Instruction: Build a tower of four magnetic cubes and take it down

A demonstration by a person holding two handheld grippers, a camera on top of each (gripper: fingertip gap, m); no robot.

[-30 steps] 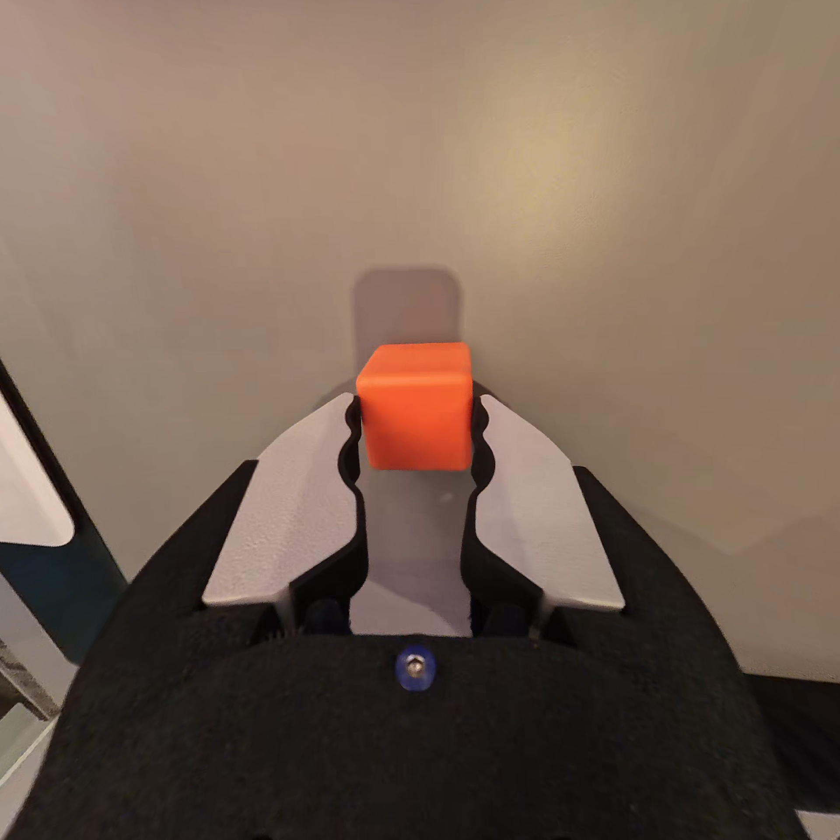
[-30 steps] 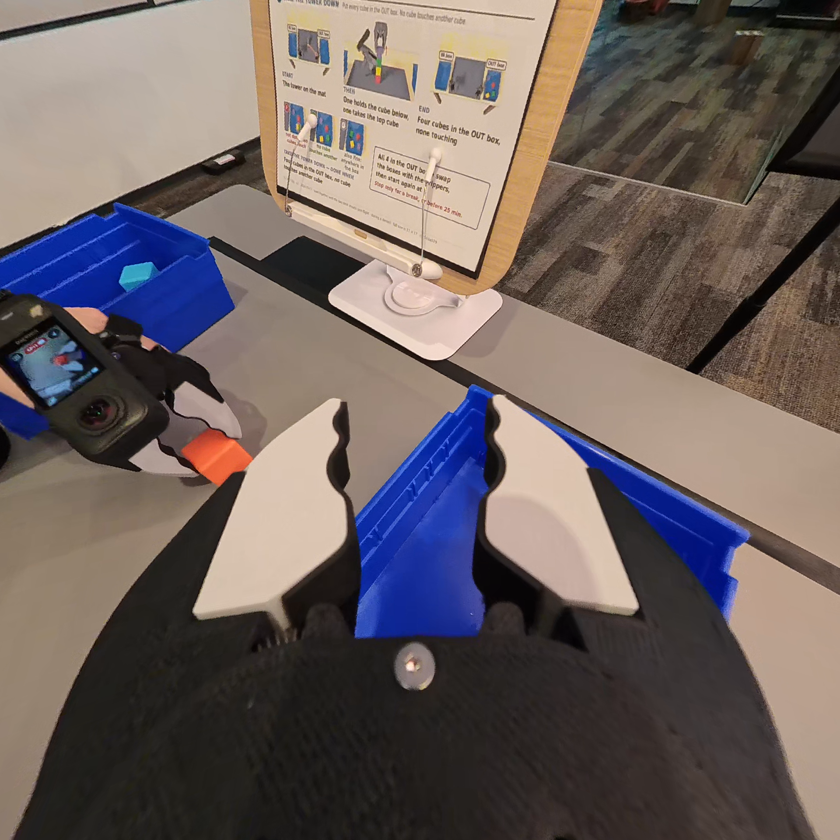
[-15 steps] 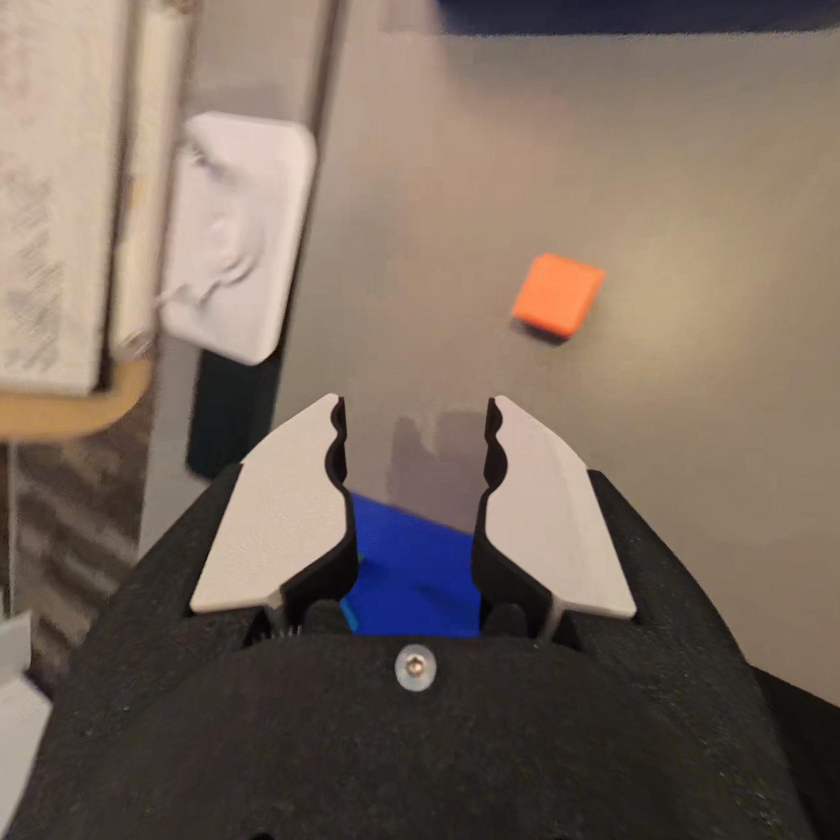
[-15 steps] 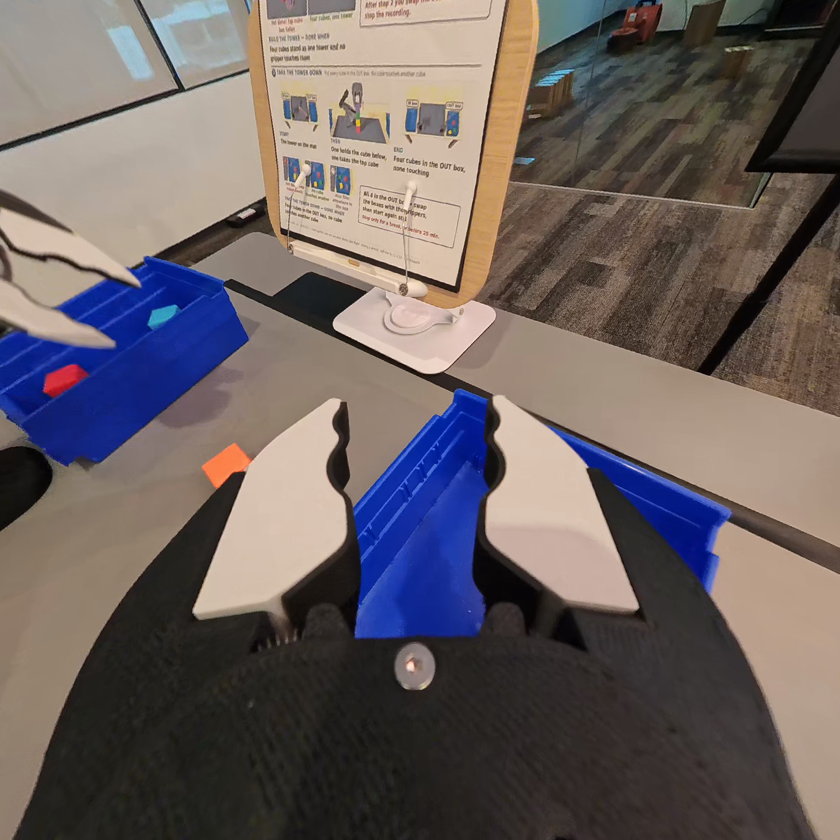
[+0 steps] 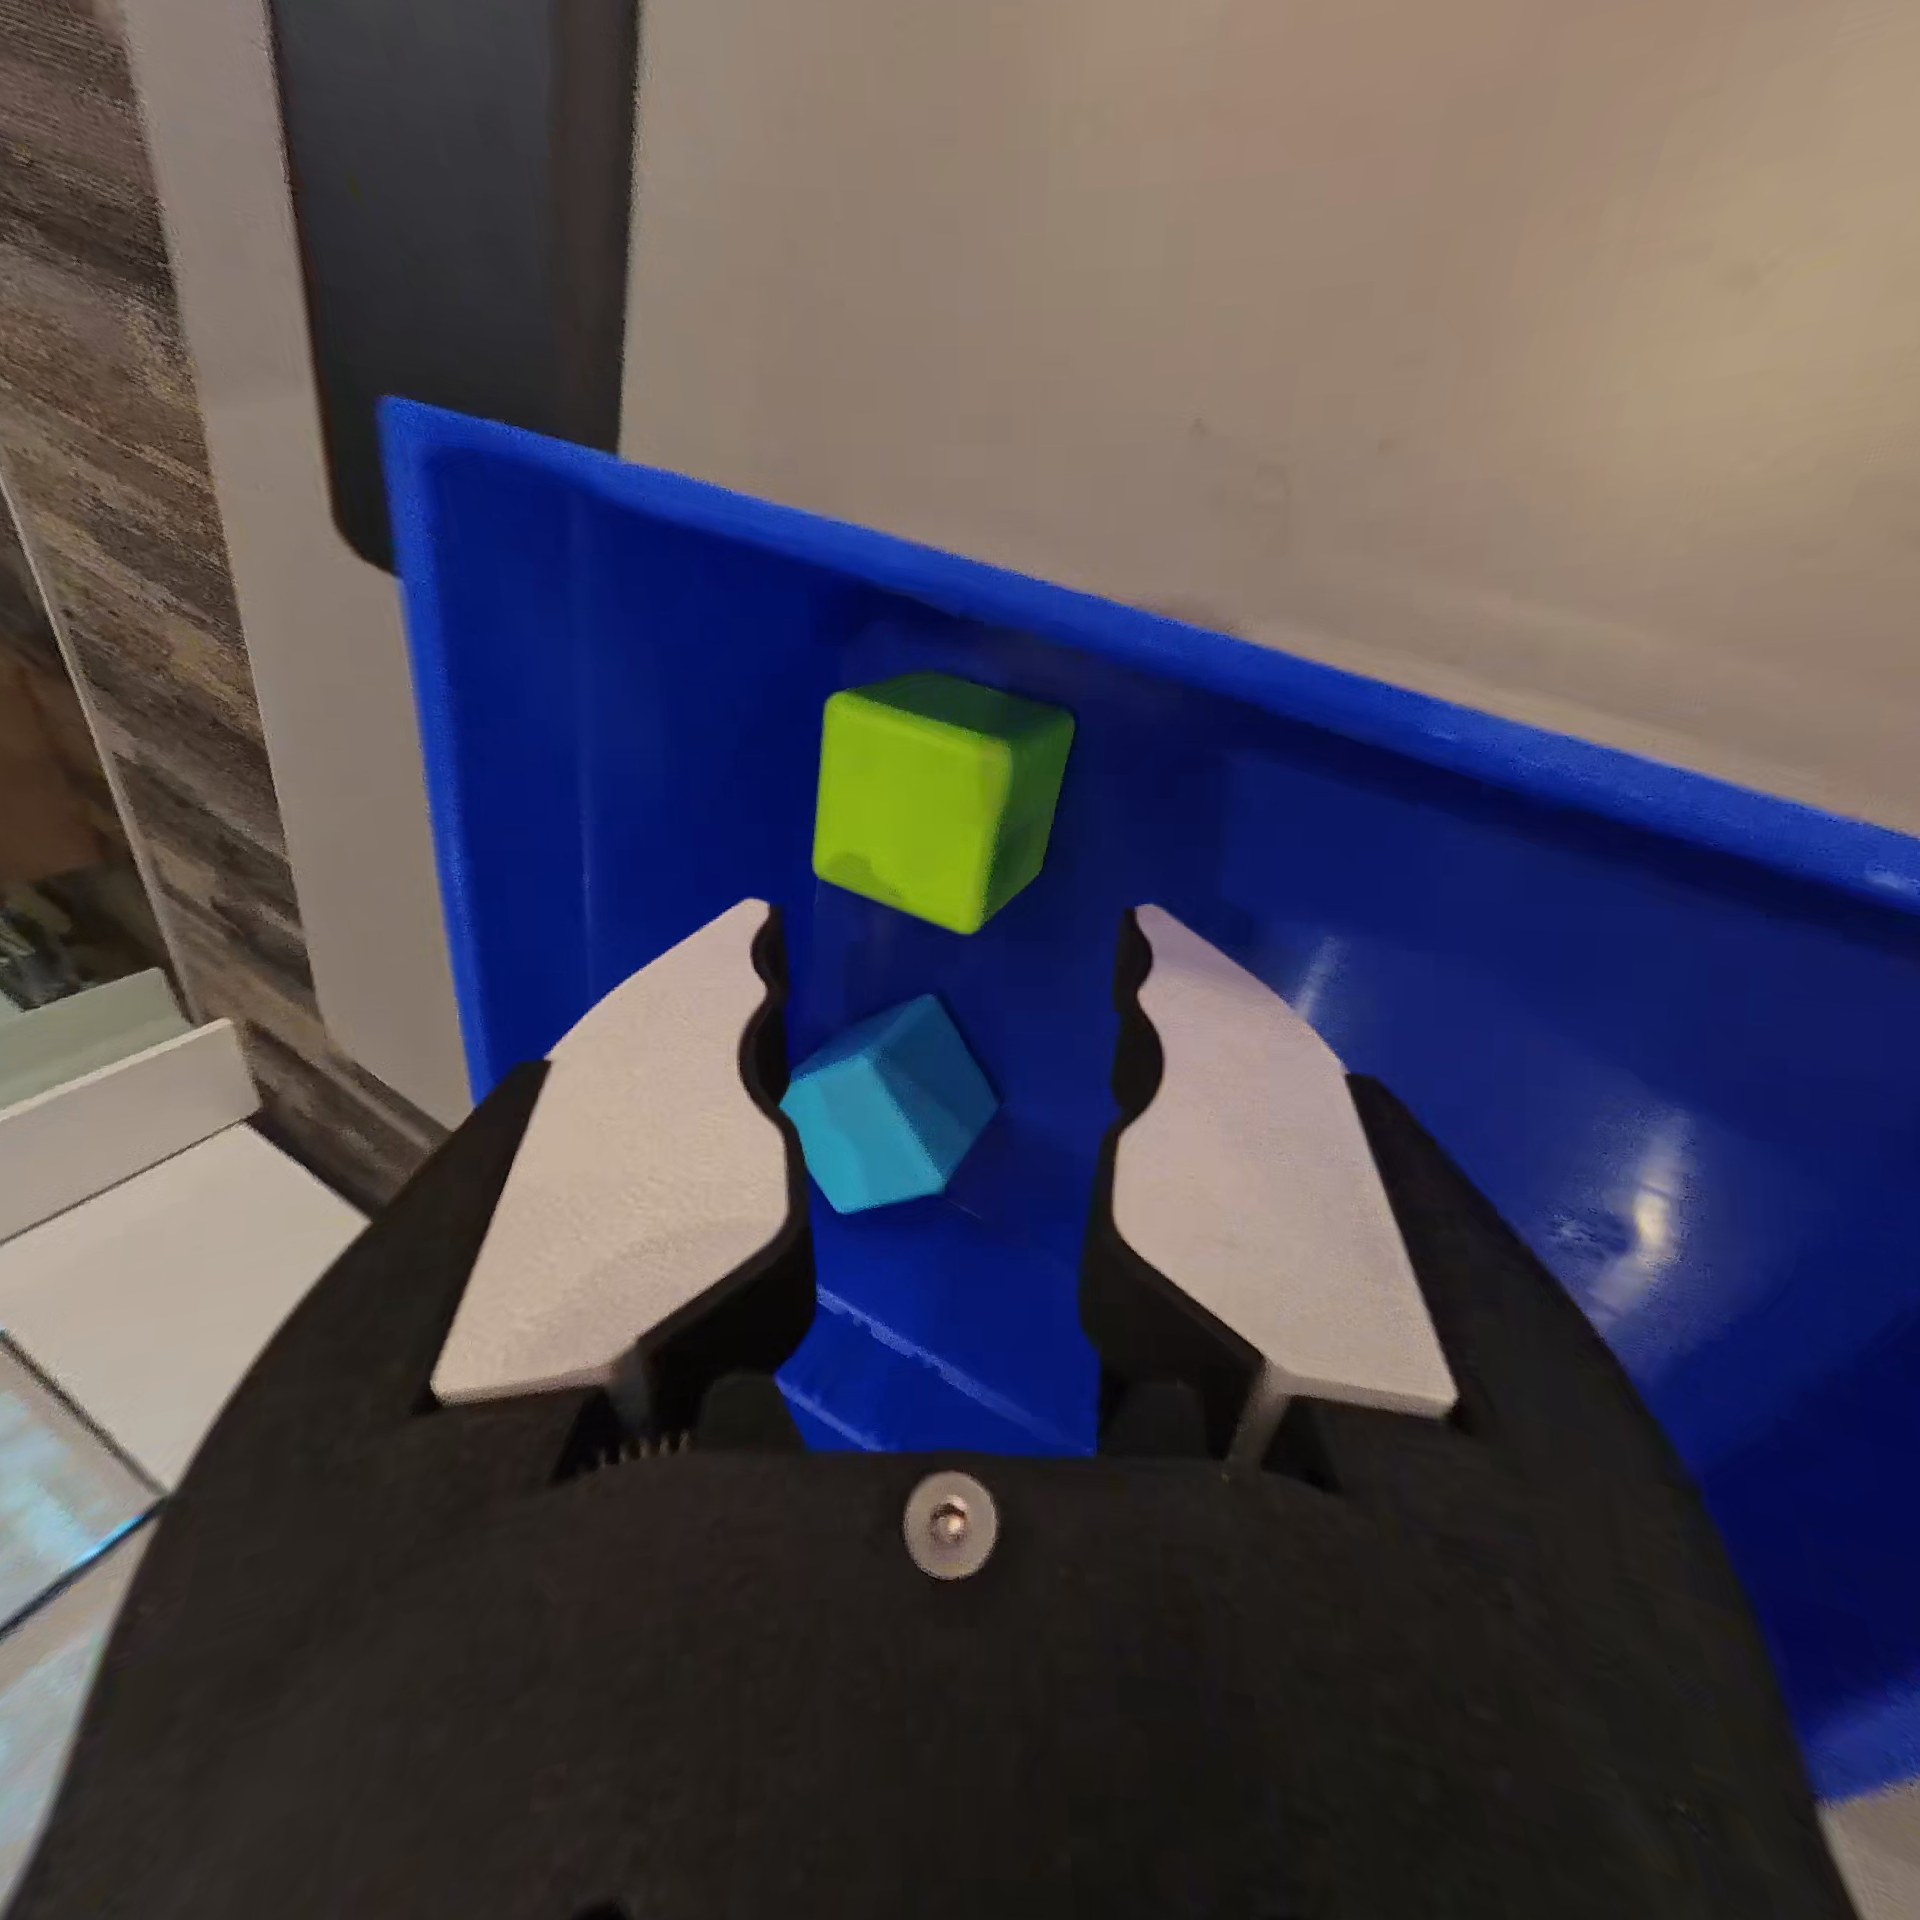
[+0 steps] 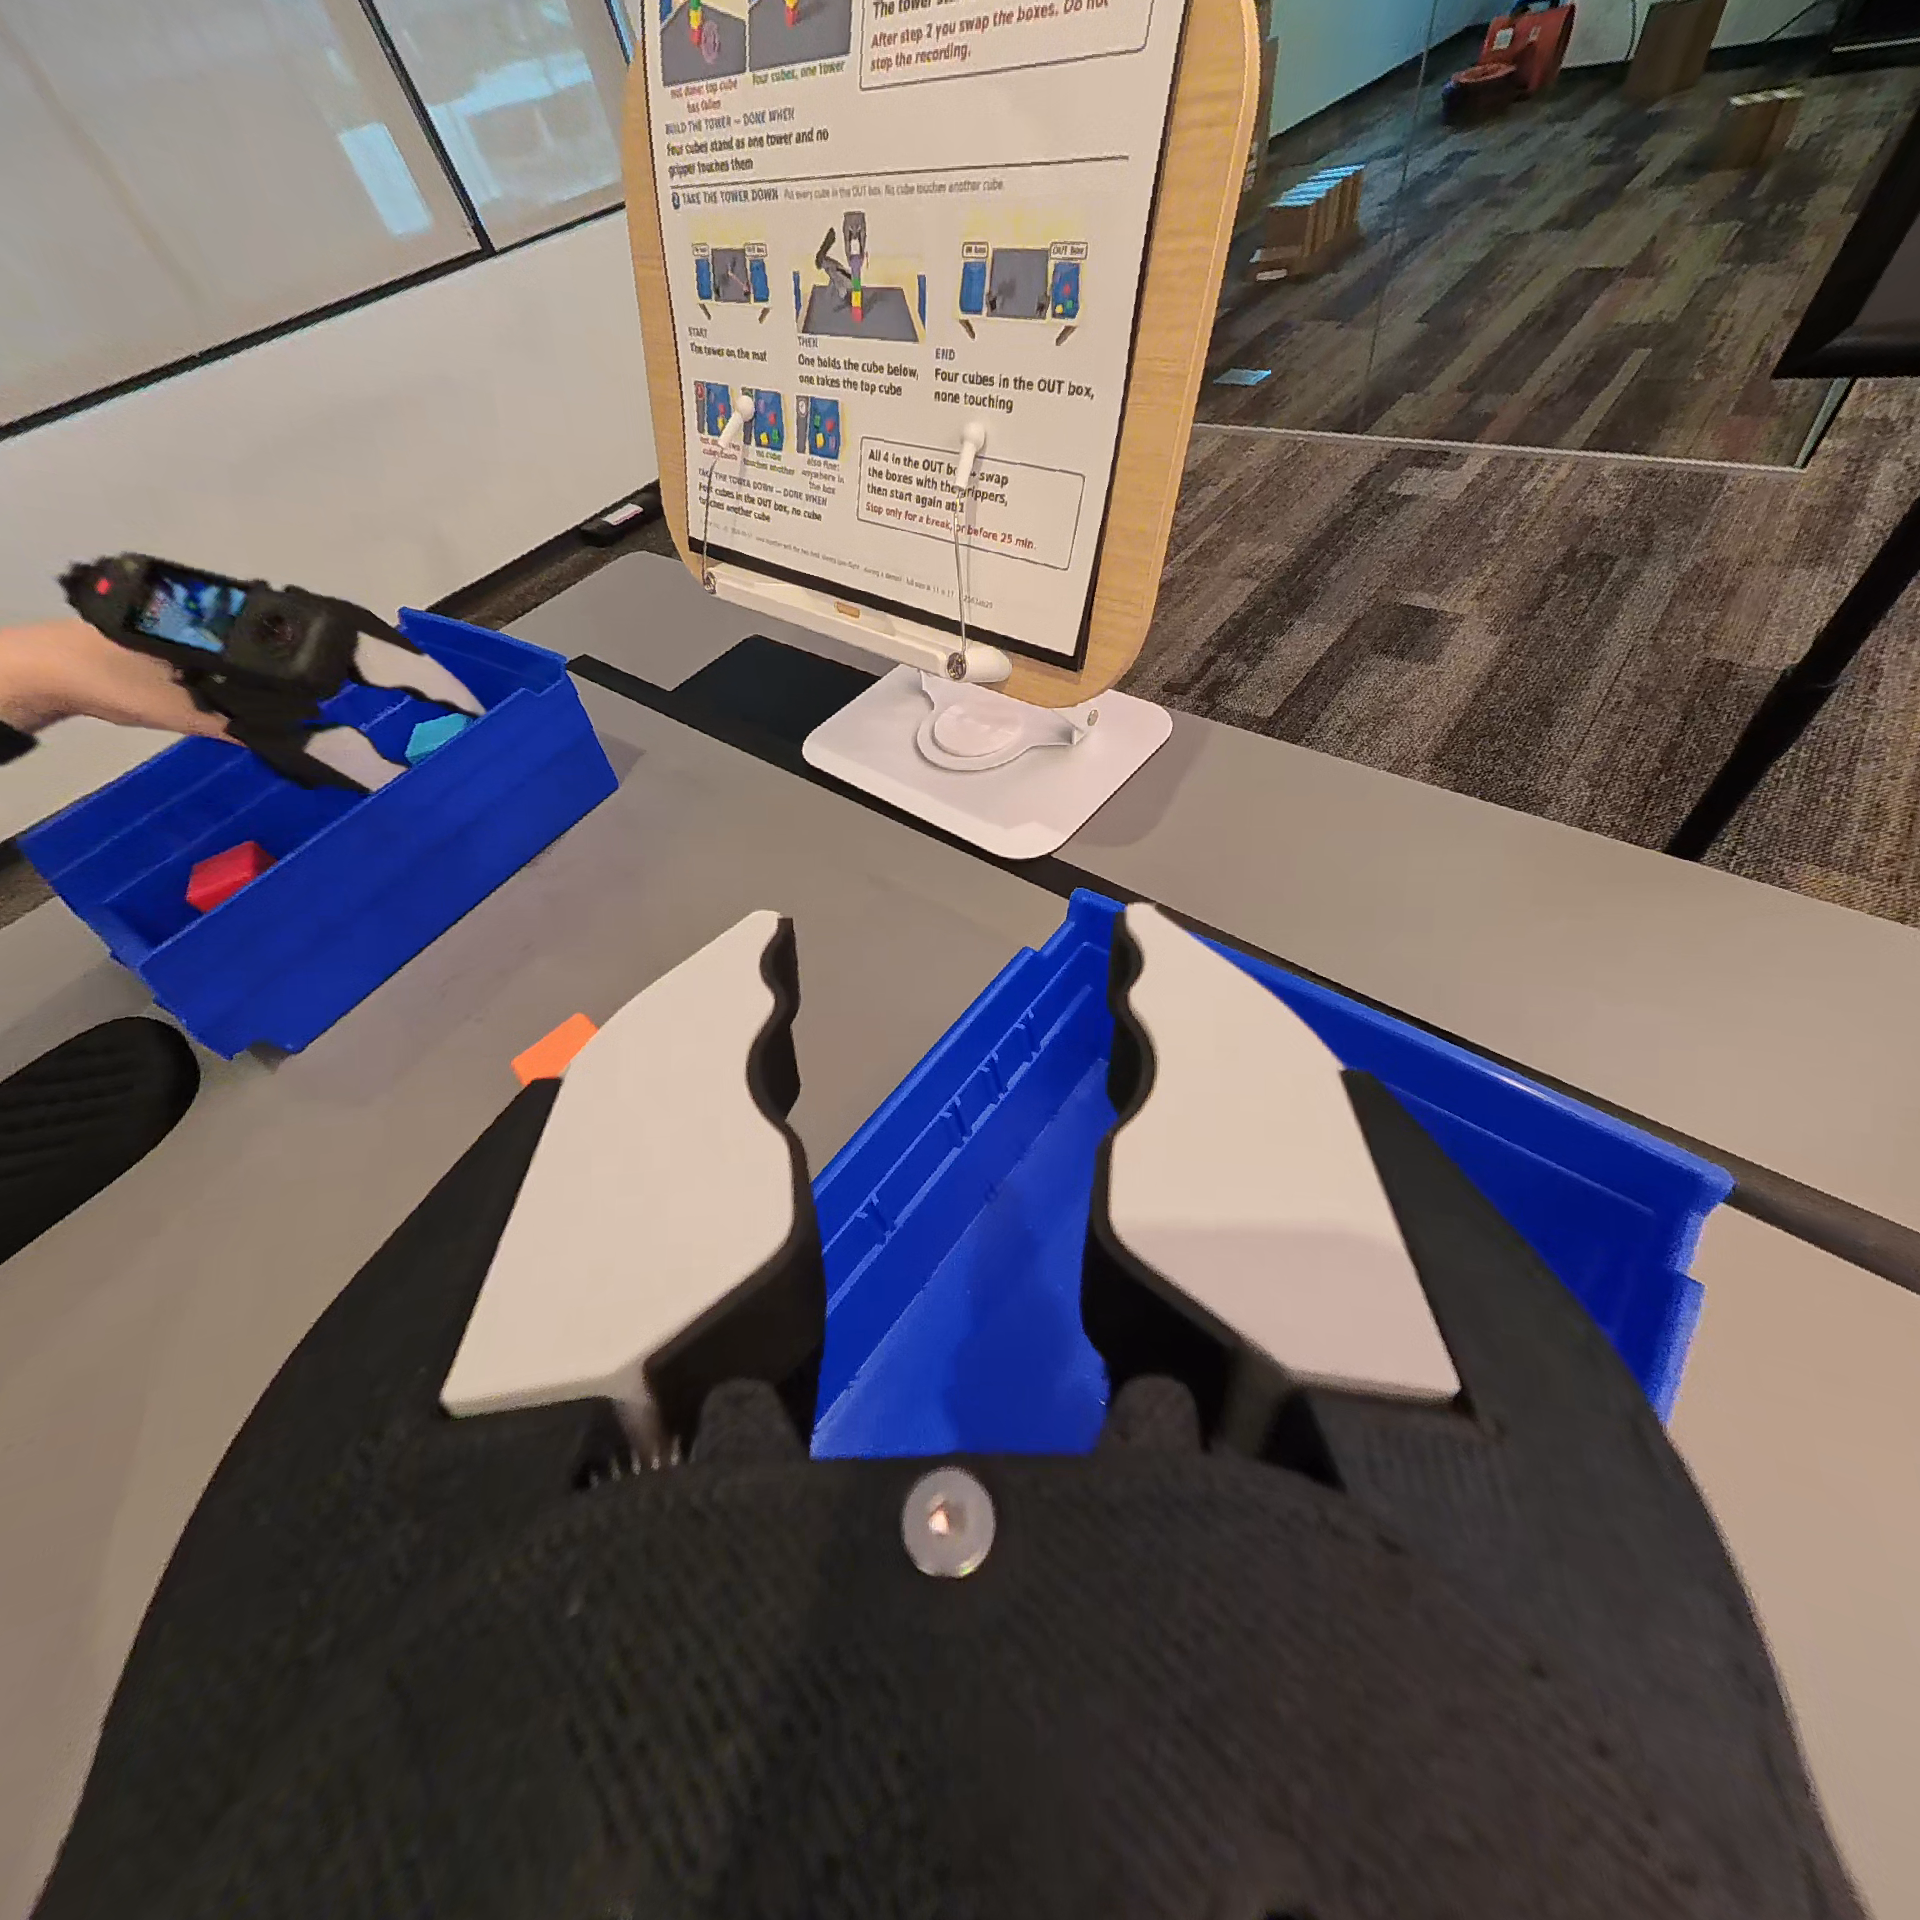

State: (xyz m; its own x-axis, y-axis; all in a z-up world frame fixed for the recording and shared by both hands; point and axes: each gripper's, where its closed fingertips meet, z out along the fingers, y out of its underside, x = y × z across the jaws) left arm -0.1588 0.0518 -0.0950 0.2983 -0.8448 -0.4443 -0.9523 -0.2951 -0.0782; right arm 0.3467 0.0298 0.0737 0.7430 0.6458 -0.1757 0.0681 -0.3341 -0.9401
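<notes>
My left gripper (image 5: 945,925) is open above the left blue bin (image 5: 1455,1039). A light blue cube (image 5: 883,1107) lies on the bin floor between the fingers, close to the left pad, not gripped. A green cube (image 5: 935,795) lies just past the fingertips. In the right wrist view the left gripper (image 6: 395,717) hovers over that bin (image 6: 343,935), which also holds the light blue cube (image 6: 436,736) and a red cube (image 6: 223,873). An orange cube (image 6: 554,1044) rests on the grey mat. My right gripper (image 6: 951,935) is open and empty above the right blue bin (image 6: 1351,1091).
An instruction board (image 6: 914,312) on a white base (image 6: 987,758) stands at the table's far edge. A person's hand (image 6: 94,686) holds the left gripper. A black rounded object (image 6: 73,1122) lies at the left edge. The grey mat (image 6: 727,883) lies between the bins. Spacing between my two grippers at the tips: around 55 centimetres.
My left gripper let go of the orange cube on the mat, opened, and swung over to the left bin, now above the light blue and green cubes. The right gripper stayed put, open.
</notes>
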